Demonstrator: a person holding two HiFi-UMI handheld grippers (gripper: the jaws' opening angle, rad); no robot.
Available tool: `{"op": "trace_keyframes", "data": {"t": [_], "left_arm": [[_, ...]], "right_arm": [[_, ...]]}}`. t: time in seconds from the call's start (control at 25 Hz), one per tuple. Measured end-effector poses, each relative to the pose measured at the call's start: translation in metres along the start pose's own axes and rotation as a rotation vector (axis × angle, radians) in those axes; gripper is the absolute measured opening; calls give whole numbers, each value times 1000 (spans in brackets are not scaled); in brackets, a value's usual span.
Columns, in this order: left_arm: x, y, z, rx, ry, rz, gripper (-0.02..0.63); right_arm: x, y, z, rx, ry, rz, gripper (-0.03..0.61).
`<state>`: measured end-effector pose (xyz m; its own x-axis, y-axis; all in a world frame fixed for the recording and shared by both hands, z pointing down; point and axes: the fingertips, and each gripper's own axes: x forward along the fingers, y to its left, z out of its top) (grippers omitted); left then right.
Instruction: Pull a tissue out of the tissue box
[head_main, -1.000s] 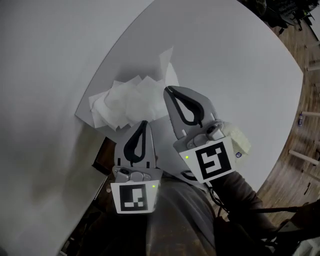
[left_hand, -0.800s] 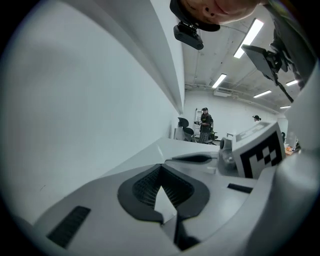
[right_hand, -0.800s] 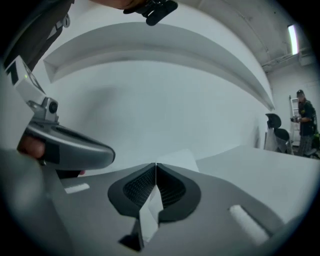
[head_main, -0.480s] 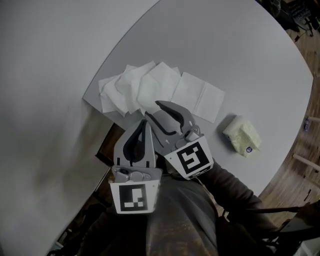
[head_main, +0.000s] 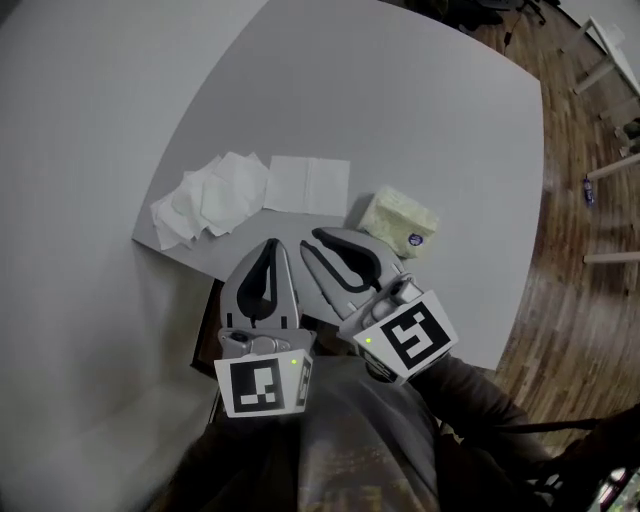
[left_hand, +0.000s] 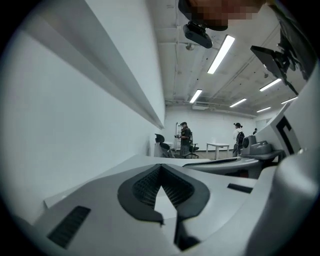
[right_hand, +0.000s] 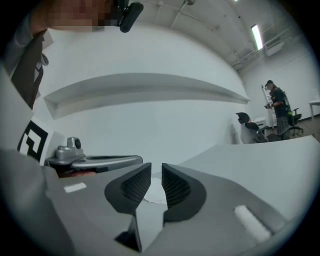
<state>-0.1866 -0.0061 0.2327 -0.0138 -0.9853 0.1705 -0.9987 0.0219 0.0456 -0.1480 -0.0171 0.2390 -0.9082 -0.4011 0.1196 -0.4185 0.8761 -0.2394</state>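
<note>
Head view: no readable writing is being shown anywhere. The tissue box (head_main: 398, 220), a soft pale-yellow pack, is lying on the grey table (head_main: 400, 110) just beyond the right gripper (head_main: 311, 240). A small blue label (head_main: 415, 239) is being carried on its near end, with print too small to be read. Black-and-white square patterns are being displayed on the left marker cube (head_main: 262, 386) and the right marker cube (head_main: 408, 336).

A flat tissue (head_main: 308, 184) is lying just left of the box, and a crumpled pile of tissues (head_main: 205, 198) is lying further left, near the table's edge. Wooden floor (head_main: 570, 230) is being seen at the right.

The left gripper (head_main: 272, 245) is being held with its tips pressed together and nothing between them, as its own view (left_hand: 159, 169) confirms. The right gripper's jaws (right_hand: 156, 167) have just been closing and are being held a narrow gap apart, with nothing gripped. White tissue paper (right_hand: 155, 193) is being seen past that gap, on the table. People are standing far off in both gripper views.
</note>
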Motion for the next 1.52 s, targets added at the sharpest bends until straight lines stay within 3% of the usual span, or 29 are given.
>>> {"op": "trace_keyframes", "data": {"t": [0.28, 0.56, 0.96, 1.52], "left_arm": [[-19, -118, 20, 22, -60, -127, -2], [-30, -174, 59, 55, -132, -217, -2], [-51, -190, 59, 101, -140, -351, -2], [-64, -198, 75, 94, -197, -418, -2]], "right_arm": [[-136, -23, 42, -18, -98, -140, 15], [-194, -21, 74, -13, -188, -254, 2], [-208, -2, 78, -44, -224, -360, 2], [-216, 14, 87, -104, -229, -404, 0]]}}
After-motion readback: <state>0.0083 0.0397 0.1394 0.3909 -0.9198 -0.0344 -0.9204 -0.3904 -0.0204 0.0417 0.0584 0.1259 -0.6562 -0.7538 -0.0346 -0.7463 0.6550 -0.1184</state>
